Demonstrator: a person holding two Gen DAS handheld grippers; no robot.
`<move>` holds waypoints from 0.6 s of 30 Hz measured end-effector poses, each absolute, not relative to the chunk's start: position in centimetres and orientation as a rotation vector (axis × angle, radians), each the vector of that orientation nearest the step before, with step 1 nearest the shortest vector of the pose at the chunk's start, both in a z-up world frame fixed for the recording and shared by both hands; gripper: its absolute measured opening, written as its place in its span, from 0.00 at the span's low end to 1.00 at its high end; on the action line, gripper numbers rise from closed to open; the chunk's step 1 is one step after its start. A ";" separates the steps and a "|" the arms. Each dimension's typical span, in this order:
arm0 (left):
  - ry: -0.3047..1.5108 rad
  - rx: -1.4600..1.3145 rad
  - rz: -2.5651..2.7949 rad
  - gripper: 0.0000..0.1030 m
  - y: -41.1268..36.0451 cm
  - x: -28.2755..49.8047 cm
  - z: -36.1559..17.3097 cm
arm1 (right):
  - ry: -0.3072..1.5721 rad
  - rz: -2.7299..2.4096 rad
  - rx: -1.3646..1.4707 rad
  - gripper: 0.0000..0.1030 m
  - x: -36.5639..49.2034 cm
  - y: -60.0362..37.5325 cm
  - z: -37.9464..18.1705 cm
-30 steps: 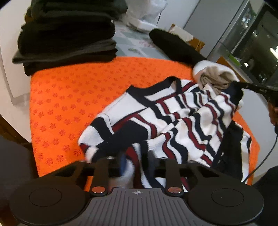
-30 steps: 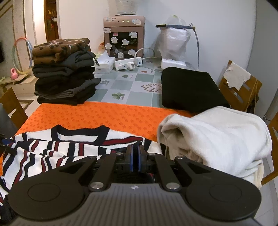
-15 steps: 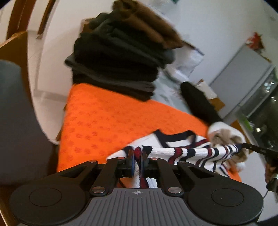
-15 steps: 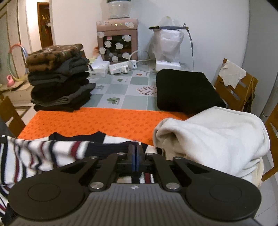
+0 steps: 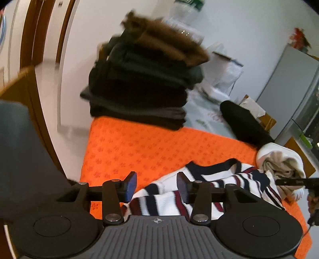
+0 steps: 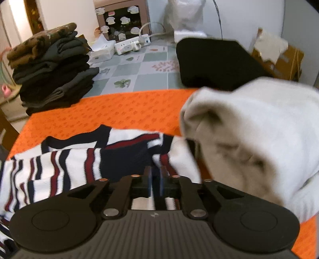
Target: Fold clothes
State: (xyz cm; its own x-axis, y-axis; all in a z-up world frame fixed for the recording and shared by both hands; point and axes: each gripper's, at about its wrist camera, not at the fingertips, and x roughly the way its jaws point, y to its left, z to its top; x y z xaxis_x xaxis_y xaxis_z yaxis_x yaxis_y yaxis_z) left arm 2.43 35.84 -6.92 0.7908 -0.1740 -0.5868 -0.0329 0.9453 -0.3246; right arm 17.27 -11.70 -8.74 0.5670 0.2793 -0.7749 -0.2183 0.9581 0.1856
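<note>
Lying bunched across the lower middle of both frames, the striped sweater (image 6: 79,165) rests on the orange cloth (image 5: 139,147), its collar toward the far side. The right tongs (image 6: 156,180) are pinched together on its edge, probably to carry that side over. The left tongs (image 5: 157,186) stand wide apart with nothing between them, just above the knit. A stack of dark clothes (image 6: 51,65) sits upper left; a cream garment (image 6: 259,139) crowds the right.

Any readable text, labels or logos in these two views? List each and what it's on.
No readable words or numbers.
Cabinet: stickers on its front, too blurred to read.
Bottle label: green, blurred.
Left hand-held gripper body: only a crosshair mark.
Right hand-held gripper body: only a small bolt-like mark.
</note>
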 end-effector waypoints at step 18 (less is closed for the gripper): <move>0.853 -0.255 -0.146 0.51 32.2 -0.1 -11.8 | 0.880 0.246 0.318 0.06 17.6 -11.8 -9.7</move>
